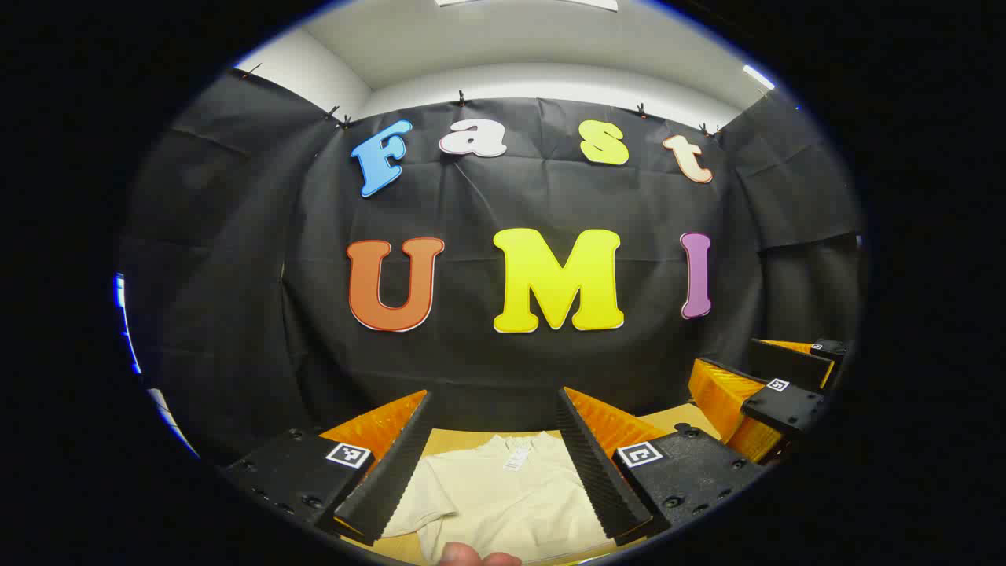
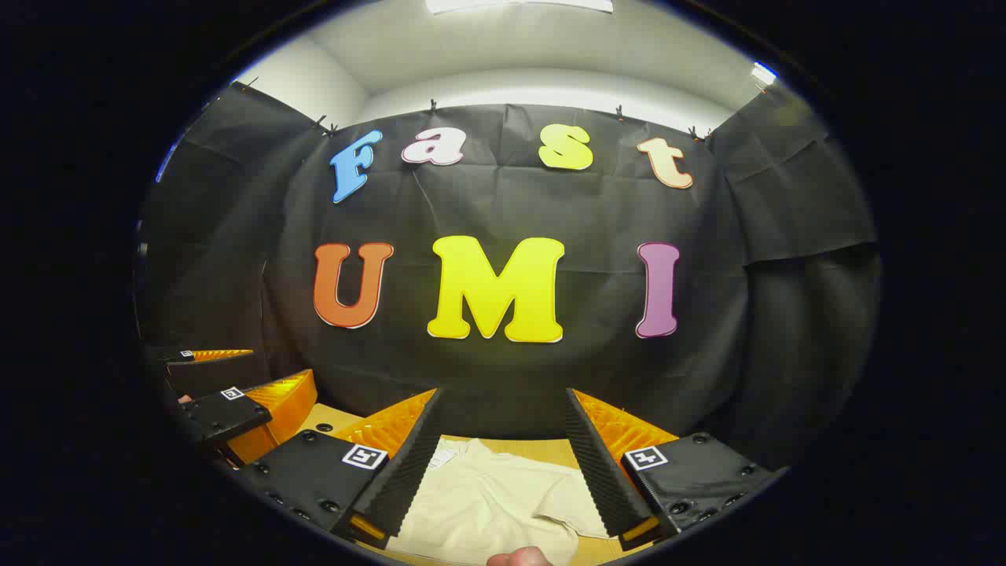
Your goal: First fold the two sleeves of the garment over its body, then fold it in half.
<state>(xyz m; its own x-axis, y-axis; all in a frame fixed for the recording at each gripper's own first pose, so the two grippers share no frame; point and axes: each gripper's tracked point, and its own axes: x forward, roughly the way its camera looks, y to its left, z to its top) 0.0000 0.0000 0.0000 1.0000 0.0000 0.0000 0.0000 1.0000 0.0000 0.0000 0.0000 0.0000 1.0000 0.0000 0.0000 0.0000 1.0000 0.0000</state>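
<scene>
A cream shirt [image 1: 503, 491] lies flat on the wooden counter [image 1: 682, 415], collar toward the far wall. The left tool [image 1: 495, 401] hangs above the shirt, fingers spread wide, gripping nothing. The right tool [image 2: 503, 401] hangs above the shirt too, equally wide apart and empty, one short sleeve [image 2: 570, 503] between its fingers.

Ahead of you: the booth's black cloth wall [image 1: 503, 377] closes the far edge of the counter [image 1: 684, 417]. Between your left claw [image 1: 495, 456] and right claw [image 2: 503, 464], both spread wide above the counter, open air. Below: the cream garment [image 1: 503, 495] lies flat on the counter. Bare wood lies beyond its collar.
</scene>
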